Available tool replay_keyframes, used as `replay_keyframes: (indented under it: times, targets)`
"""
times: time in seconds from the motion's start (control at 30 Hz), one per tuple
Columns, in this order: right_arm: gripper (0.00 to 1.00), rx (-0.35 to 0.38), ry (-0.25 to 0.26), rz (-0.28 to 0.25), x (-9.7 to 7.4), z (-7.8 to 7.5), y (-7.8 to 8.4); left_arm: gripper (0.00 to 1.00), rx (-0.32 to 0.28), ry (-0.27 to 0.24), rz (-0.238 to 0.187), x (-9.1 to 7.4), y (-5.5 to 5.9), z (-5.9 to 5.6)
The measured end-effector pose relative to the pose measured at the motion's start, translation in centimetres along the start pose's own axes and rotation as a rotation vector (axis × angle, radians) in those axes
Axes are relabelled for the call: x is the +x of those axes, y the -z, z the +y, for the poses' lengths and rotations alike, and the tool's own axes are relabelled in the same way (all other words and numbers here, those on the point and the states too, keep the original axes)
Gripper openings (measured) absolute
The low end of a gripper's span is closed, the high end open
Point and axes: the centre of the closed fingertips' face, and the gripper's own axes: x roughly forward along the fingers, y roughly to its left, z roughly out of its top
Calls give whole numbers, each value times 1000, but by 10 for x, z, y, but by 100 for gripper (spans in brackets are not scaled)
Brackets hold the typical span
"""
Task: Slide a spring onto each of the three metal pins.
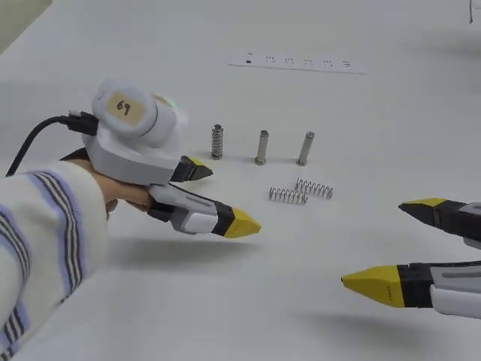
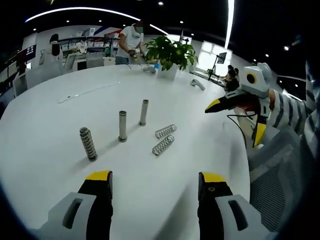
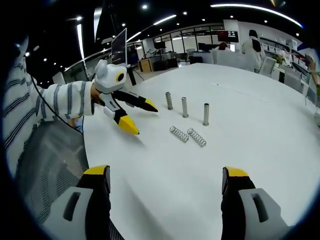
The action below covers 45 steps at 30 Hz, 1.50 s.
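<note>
As I read the head view, left tool (image 1: 229, 197) and right tool (image 1: 379, 242) gape empty; two loose springs (image 1: 301, 192) lie flat just nearside of the middle pin (image 1: 261, 147), left tool nearer. Left gripper view: springs right of that pin. Right gripper view: springs before it.

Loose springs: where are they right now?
Head view: the two loose springs lie side by side on the white table, just in front of the two bare pins, right of the sprung pin.
</note>
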Motion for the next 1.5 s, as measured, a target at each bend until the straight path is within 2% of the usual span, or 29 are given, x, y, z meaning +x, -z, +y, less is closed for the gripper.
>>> replay_keyframes:
  times: [0.13,0.27,0.37,0.5,0.6,0.73,0.9,1.1,1.27,1.5]
  targets:
    - [91,8,0,2,-1,2,3,64,-1,37,17,7,1,-5]
    - [90,9,3,11,-1,3,6,55,16,52,15,13,1,-8]
    - [89,15,8,10,-1,3,6,54,24,65,16,19,1,-9]
    - [90,7,5,14,-1,4,6,53,33,53,22,27,1,-4]
    - [90,4,2,10,-1,5,5,49,43,47,10,33,-1,-1]
    - [89,6,-1,7,-1,6,4,44,24,71,-12,38,-8,-5]
    - [89,32,5,-12,-6,6,6,41,70,98,-8,47,-12,-14]
    - [88,42,14,-14,-8,5,10,37,119,103,13,54,-13,-15]
    - [87,46,21,-17,-11,5,11,23,138,109,0,58,-18,-14]
    - [86,52,27,-27,-14,4,10,20,175,127,37,62,-12,-18]
